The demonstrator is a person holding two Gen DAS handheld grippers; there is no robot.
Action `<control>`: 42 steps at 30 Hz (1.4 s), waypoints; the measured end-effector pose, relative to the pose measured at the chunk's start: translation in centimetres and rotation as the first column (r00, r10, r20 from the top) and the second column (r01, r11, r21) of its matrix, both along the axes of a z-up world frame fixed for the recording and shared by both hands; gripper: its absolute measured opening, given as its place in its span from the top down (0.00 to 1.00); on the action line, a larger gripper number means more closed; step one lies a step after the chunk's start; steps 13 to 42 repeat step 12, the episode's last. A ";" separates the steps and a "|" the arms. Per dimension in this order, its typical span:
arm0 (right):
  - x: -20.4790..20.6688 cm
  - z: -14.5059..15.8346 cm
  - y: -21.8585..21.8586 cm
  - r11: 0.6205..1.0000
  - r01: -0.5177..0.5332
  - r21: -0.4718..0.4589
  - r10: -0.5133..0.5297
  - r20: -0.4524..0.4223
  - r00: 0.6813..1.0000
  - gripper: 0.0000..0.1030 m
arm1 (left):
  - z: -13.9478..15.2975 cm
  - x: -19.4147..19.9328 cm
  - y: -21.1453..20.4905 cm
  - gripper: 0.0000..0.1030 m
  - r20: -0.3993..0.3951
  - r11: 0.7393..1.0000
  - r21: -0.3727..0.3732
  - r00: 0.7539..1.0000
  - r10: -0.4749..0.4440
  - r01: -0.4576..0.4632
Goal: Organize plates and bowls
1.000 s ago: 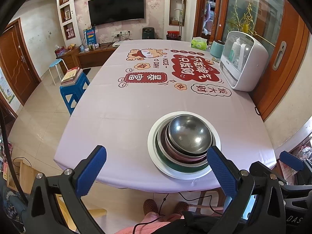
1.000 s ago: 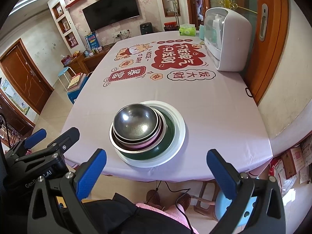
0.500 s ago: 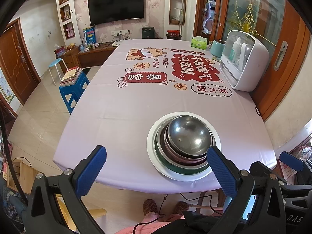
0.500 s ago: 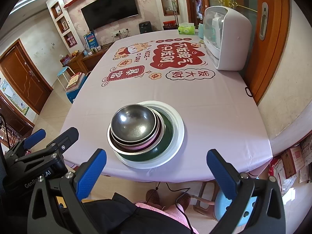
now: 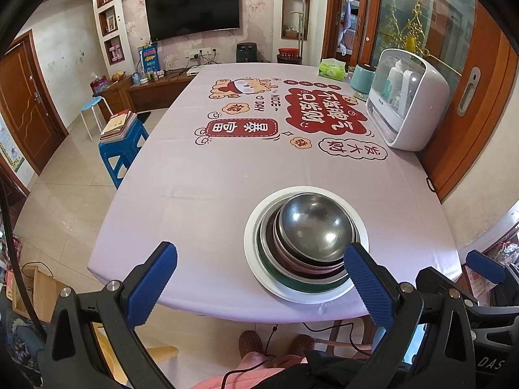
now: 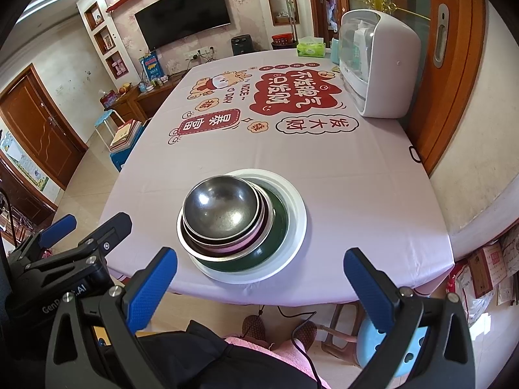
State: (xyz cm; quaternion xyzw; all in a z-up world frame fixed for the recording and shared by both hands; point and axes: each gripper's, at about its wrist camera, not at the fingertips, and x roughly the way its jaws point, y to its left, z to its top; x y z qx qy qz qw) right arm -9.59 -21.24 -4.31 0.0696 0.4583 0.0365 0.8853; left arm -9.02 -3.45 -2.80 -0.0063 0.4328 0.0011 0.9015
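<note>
From the left wrist view, the left gripper [image 5: 259, 278] has its jaws spread wide and holds nothing; its blue pads [image 5: 152, 282] sit above the near edge of the table [image 5: 194, 194], which is covered by a pale lilac cloth with red printed characters. The stack of dishes lies near that edge, right of centre: a steel bowl [image 5: 316, 227] nested on top of pinkish and steel bowls, then a dark green plate [image 5: 275, 274], all resting on a white plate [image 5: 253, 227]. The right-hand pad overlaps the stack's near rim in the picture; whether it touches cannot be told. A white countertop appliance [image 5: 408, 103] stands at the table's far right. From the right wrist view, the right gripper [image 6: 259, 280] is likewise wide open and empty, held short of the table edge, with the steel bowl [image 6: 220, 210] and white plate [image 6: 295, 214] ahead between its fingers. The left gripper [image 6: 65, 243] shows at lower left, beside the stack and apart from it
</note>
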 end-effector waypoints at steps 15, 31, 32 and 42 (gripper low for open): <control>0.1 0.0 0.0 1.000 0.000 0.001 0.000 -0.003 1.000 0.00 | -0.1 0.3 0.3 0.01 -0.002 1.000 0.001 1.000 -0.002 0.002; 0.1 0.0 0.0 1.000 0.000 0.001 0.000 -0.003 1.000 0.00 | -0.1 0.3 0.3 0.01 -0.002 1.000 0.001 1.000 -0.002 0.002; 0.1 0.0 0.0 1.000 0.000 0.001 0.000 -0.003 1.000 0.00 | -0.1 0.3 0.3 0.01 -0.002 1.000 0.001 1.000 -0.002 0.002; 0.1 0.0 0.0 1.000 0.000 0.001 0.000 -0.003 1.000 0.00 | -0.1 0.3 0.3 0.01 -0.002 1.000 0.001 1.000 -0.002 0.002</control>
